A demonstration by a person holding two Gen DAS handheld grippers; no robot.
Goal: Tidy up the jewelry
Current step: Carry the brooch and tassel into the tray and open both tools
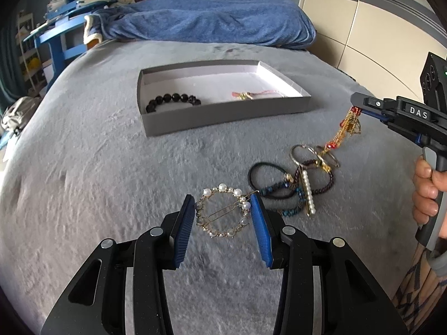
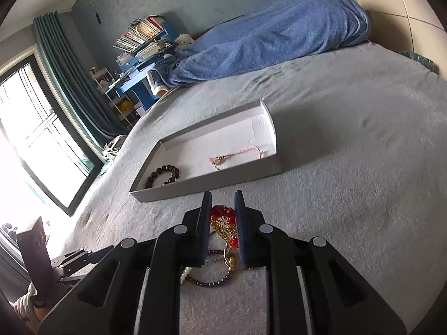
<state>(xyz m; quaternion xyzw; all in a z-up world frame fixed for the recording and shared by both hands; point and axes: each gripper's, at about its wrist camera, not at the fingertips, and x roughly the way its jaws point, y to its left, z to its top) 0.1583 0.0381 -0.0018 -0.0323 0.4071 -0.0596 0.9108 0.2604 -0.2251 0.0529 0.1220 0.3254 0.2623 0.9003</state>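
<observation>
A round pearl hair clip (image 1: 222, 215) lies on the grey bed cover between the blue pads of my left gripper (image 1: 223, 203), which touch its two sides. My right gripper (image 2: 223, 195) is shut on a gold chain with red beads (image 2: 223, 222). In the left wrist view that chain (image 1: 345, 129) hangs from the right gripper (image 1: 356, 103), its lower end still among the pile. A grey tray (image 1: 223, 117) beyond holds a black bead bracelet (image 1: 173, 102) and a pink cord bracelet (image 1: 251, 95).
The pile to the right holds hair ties (image 1: 268, 178), metal rings (image 1: 301, 152), a pearl bar clip (image 1: 307, 192) and a dark bead bracelet (image 1: 327, 182). A blue blanket (image 1: 209, 25) lies at the bed's far end. A person's hand (image 1: 427, 192) holds the right gripper's handle.
</observation>
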